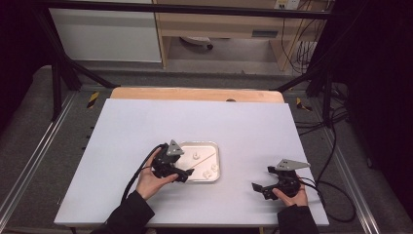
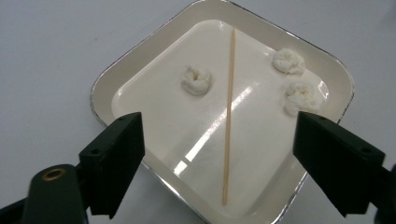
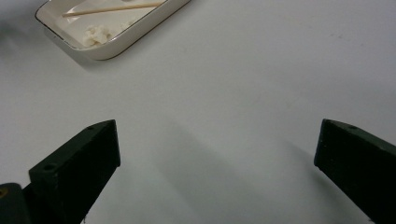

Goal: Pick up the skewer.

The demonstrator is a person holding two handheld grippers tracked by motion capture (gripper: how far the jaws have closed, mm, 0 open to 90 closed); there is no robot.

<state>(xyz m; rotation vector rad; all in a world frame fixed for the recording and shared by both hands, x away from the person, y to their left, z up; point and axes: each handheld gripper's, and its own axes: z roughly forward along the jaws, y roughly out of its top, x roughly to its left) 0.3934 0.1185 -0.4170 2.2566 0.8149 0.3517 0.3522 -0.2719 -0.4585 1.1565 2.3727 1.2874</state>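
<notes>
A white square tray (image 1: 220, 164) (image 2: 105, 81) lies mid-table. In it rest a thin wooden skewer (image 2: 229, 112) (image 1: 203, 160) and three small white lumps, one (image 2: 196, 80) left of the skewer and two (image 2: 299, 79) to its right. My left gripper (image 1: 181, 174) (image 2: 219, 163) hovers over the tray's near-left corner, jaws open on either side of the skewer's near end, nothing touching them. At the table's near right my right gripper (image 1: 260, 190) (image 3: 215, 172) stands open over bare tabletop, with the tray (image 3: 140, 30) far off at its upper left.
The white tabletop (image 1: 146, 126) ends in a wooden strip (image 1: 195, 93) at the back. Black cables (image 1: 141, 170) trail from both grippers. A black frame and shelving stand beyond the table.
</notes>
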